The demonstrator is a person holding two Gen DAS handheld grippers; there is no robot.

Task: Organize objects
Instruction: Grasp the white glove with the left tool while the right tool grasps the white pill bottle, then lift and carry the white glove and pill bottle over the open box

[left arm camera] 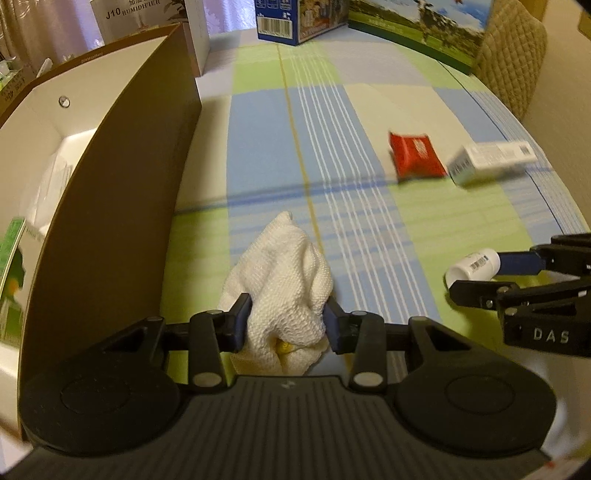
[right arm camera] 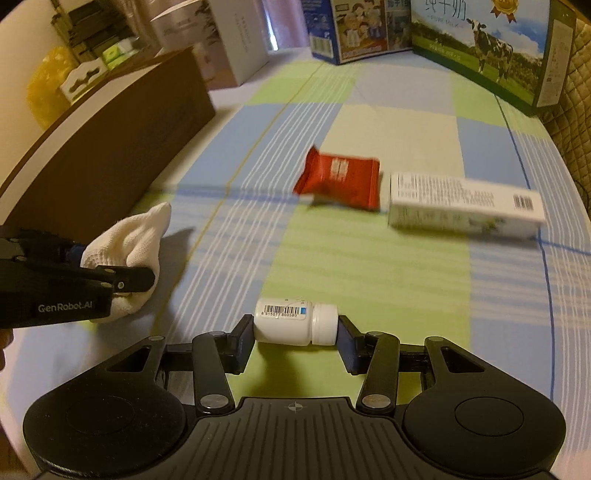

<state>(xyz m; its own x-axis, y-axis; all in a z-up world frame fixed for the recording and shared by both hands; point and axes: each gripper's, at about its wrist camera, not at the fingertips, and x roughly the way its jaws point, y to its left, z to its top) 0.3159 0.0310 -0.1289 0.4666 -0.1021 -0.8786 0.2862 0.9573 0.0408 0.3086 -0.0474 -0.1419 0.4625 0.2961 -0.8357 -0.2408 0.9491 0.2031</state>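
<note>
My left gripper [left arm camera: 288, 321] is shut on a bunched white cloth [left arm camera: 284, 273] just right of the brown storage box [left arm camera: 110, 206]. The cloth also shows in the right wrist view [right arm camera: 129, 243], held by the left gripper [right arm camera: 122, 273]. My right gripper [right arm camera: 295, 332] is shut on a white pill bottle [right arm camera: 291, 325] lying sideways, barcode up, cap to the right. In the left wrist view the bottle [left arm camera: 472, 267] sits between the right gripper's fingers [left arm camera: 517, 262]. A red snack packet [right arm camera: 340, 177] and a long white carton [right arm camera: 465, 203] lie on the checked tablecloth farther ahead.
The brown box [right arm camera: 103, 147] is open-topped with white items and a green-printed carton [left arm camera: 11, 258] inside. A blue carton [right arm camera: 351, 29], a milk box with a cow picture [right arm camera: 480, 48] and white boxes [right arm camera: 229, 48] line the far edge. A quilted chair back [left arm camera: 513, 55] stands right.
</note>
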